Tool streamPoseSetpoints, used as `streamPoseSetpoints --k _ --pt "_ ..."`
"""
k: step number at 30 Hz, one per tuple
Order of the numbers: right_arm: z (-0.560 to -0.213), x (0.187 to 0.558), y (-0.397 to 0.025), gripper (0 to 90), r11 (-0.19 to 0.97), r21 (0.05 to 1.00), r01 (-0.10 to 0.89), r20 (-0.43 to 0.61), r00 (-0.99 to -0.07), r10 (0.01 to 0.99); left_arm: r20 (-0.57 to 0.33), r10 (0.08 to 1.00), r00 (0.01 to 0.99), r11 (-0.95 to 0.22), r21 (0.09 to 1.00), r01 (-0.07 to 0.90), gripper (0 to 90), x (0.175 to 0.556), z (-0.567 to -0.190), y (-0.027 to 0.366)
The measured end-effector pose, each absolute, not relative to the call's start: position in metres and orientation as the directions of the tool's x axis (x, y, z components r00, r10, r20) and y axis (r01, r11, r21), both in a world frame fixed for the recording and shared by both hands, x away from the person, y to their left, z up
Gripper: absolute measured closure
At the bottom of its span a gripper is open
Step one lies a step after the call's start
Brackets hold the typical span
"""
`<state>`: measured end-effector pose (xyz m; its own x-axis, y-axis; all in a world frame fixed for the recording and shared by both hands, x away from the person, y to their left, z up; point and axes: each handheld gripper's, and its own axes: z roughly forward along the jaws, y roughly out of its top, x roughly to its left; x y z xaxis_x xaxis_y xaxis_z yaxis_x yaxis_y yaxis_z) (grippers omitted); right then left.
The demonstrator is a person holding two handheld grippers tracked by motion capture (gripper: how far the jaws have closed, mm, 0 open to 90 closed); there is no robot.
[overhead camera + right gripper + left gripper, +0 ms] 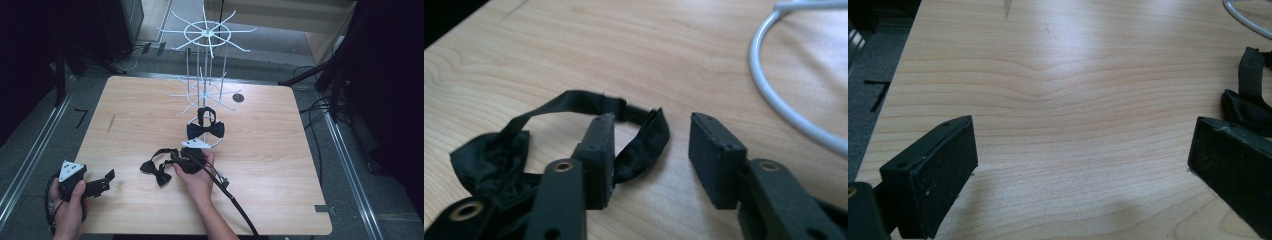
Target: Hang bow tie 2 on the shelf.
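Note:
A black bow tie (156, 171) lies on the wooden table (270, 150), its strap looping toward my right gripper (177, 159). In the right gripper view that gripper (651, 131) is open, and a fold of the strap (644, 145) lies between its jaws against the left one. The rest of the strap (574, 102) arcs around that jaw. A second black bow tie (205, 130) hangs on the lower tier of the white wire rack (205, 35). My left gripper (105, 183) is held low at the table's near left corner, open (1083, 135) with nothing between its jaws.
The rack's white base ring (769, 95) lies just right of my right gripper. The bow tie's edge (1245, 102) shows at the right of the left gripper view. A dark round hole (238, 97) is in the table behind the rack. Black stands and cables surround the table.

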<state>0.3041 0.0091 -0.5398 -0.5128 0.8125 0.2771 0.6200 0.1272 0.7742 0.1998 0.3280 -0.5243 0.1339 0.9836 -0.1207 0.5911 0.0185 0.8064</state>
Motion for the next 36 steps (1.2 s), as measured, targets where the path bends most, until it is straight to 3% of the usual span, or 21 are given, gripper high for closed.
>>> streamPoseSetpoints --k 4,7,8,10,22,36 --pt "-0.541 0.304 0.010 63.9 0.139 0.765 0.629 0.279 -0.517 0.810 -0.118 0.984 0.133 0.016 0.806 0.591 0.0 0.200 -0.524 0.328" --pt "-0.541 0.303 0.010 78.8 0.160 0.760 0.630 0.262 -0.523 0.811 -0.117 0.984 0.133 0.016 0.807 0.590 0.0 0.200 -0.524 0.328" --pt "-0.541 0.303 0.010 78.8 0.160 0.760 0.630 0.262 -0.523 0.811 -0.117 0.984 0.133 0.016 0.807 0.590 0.0 0.200 -0.524 0.328" --pt "-0.542 0.301 0.011 87.3 0.199 0.760 0.618 0.243 -0.554 0.796 -0.116 0.984 0.133 0.015 0.807 0.591 0.0 0.200 -0.524 0.328" --pt "-0.532 0.287 0.002 90.0 0.148 0.839 0.523 0.221 -0.577 0.787 -0.115 0.984 0.134 0.015 0.808 0.589 0.0 0.199 -0.524 0.328" --pt "-0.490 0.274 -0.002 90.0 0.109 0.911 0.398 0.184 -0.628 0.756 -0.111 0.985 0.135 0.009 0.806 0.592 0.0 0.200 -0.524 0.327"
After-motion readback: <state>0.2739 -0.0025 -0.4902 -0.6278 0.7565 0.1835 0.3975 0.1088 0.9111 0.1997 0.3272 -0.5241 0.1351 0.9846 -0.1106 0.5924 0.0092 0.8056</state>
